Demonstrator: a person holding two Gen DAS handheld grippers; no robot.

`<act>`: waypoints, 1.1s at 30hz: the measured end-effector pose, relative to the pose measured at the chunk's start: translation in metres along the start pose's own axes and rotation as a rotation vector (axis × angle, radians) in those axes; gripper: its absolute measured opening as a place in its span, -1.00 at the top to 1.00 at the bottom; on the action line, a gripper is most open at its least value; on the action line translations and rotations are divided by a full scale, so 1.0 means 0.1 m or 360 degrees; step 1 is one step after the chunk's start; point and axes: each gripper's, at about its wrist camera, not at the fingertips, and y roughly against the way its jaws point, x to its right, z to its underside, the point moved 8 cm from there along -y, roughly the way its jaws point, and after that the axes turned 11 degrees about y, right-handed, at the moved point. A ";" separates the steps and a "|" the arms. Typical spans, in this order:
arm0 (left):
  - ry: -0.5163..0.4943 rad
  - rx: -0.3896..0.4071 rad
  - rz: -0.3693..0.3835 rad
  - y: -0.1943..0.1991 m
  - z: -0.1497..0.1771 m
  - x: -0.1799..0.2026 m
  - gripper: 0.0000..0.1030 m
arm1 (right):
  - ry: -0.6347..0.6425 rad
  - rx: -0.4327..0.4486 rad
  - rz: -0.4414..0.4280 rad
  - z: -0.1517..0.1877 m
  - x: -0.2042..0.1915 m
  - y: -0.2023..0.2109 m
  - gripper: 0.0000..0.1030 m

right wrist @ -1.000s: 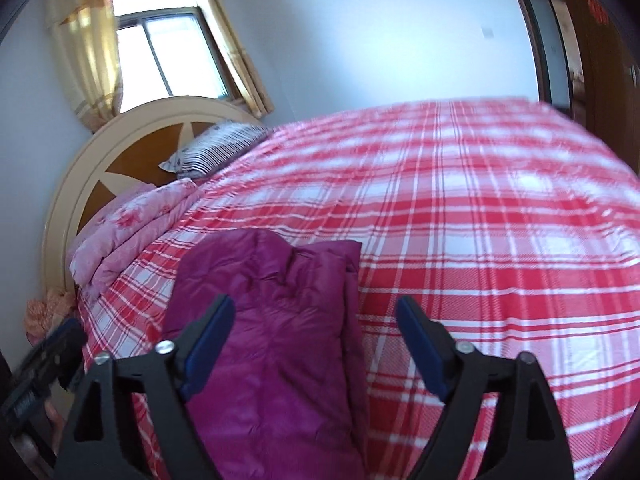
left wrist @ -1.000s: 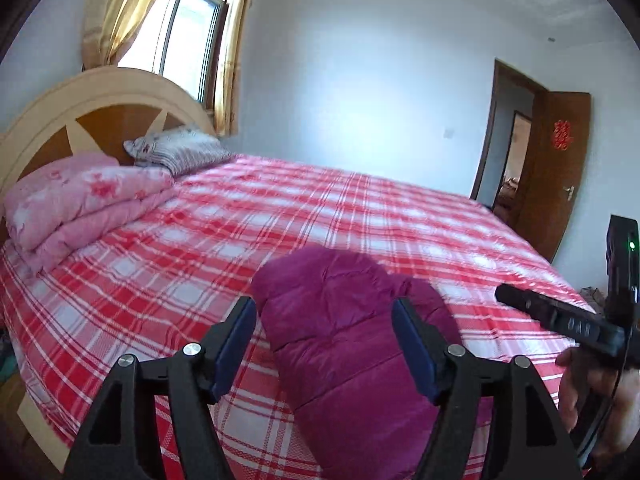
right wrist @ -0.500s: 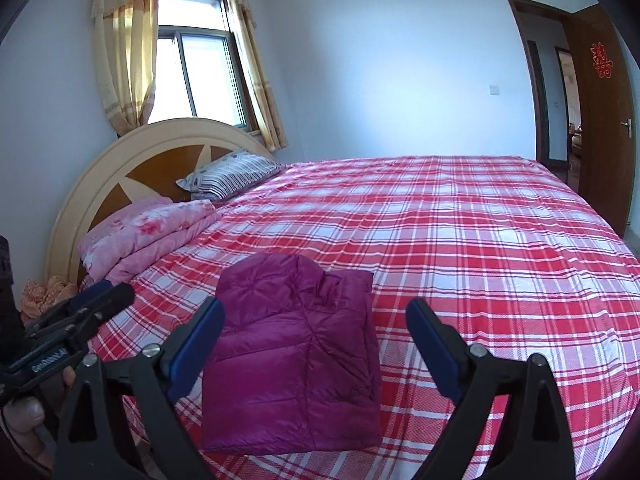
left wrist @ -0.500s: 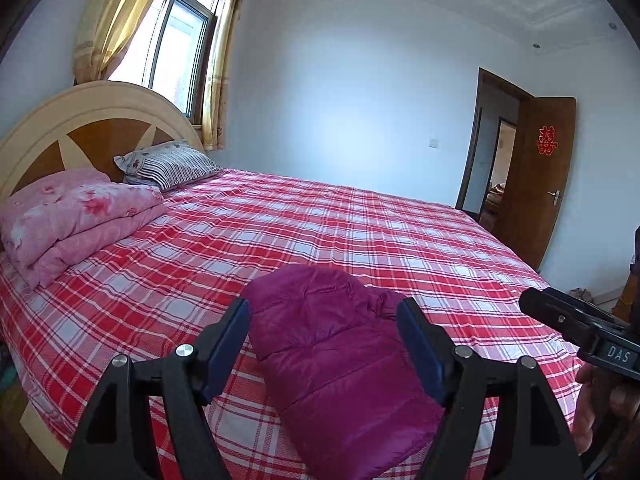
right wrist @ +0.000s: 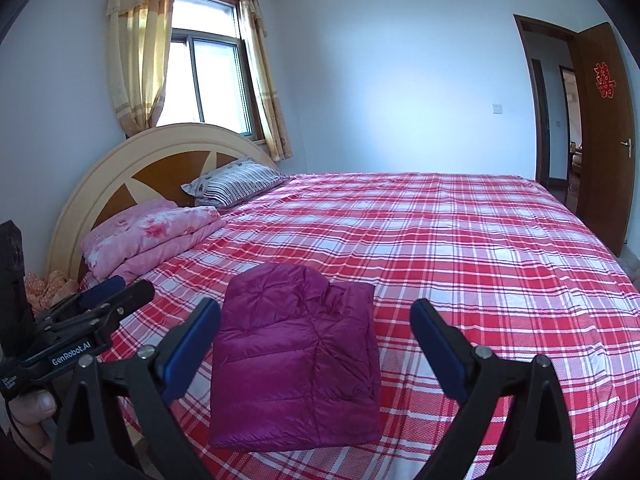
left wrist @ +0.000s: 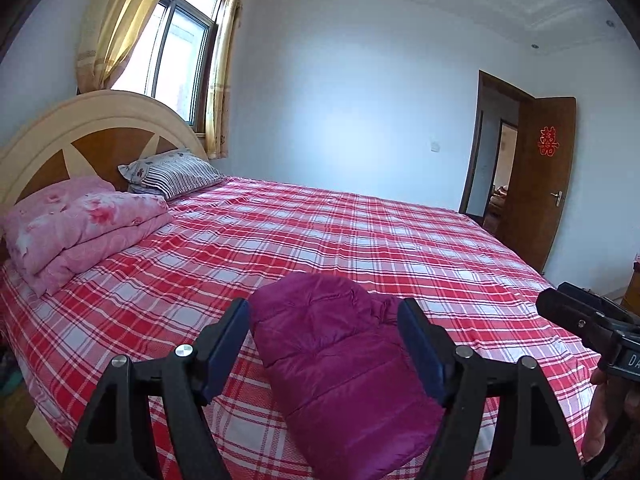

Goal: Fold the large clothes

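Left gripper (left wrist: 324, 344): jaws apart, holding nothing; the folded purple jacket (right wrist: 296, 356) lies ahead on the bed (right wrist: 480, 264), apparently untouched.
Jacket: puffy layers may spring open.
Right gripper (right wrist: 316, 348): jaws just widened, empty; brushing could skew the fold.

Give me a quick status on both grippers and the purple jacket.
Left gripper open, empty. Right gripper open, jaws just widened, empty. Magenta quilted puffer jacket folded flat on the red plaid bedsheet, untouched. Nothing in the way.
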 end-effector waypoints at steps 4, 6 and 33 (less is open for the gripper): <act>0.0005 -0.0002 -0.0009 0.00 0.00 -0.02 -0.49 | 0.0013 0.0010 -0.0002 0.00 -0.02 0.03 -0.90; 0.0005 -0.0005 -0.0011 -0.01 0.00 -0.03 -0.49 | 0.0021 0.0016 -0.0003 0.00 -0.04 0.03 -0.91; -0.0002 0.0040 -0.0120 0.02 -0.05 -0.05 -0.89 | -0.0004 0.0062 0.0011 0.02 0.03 0.11 -0.96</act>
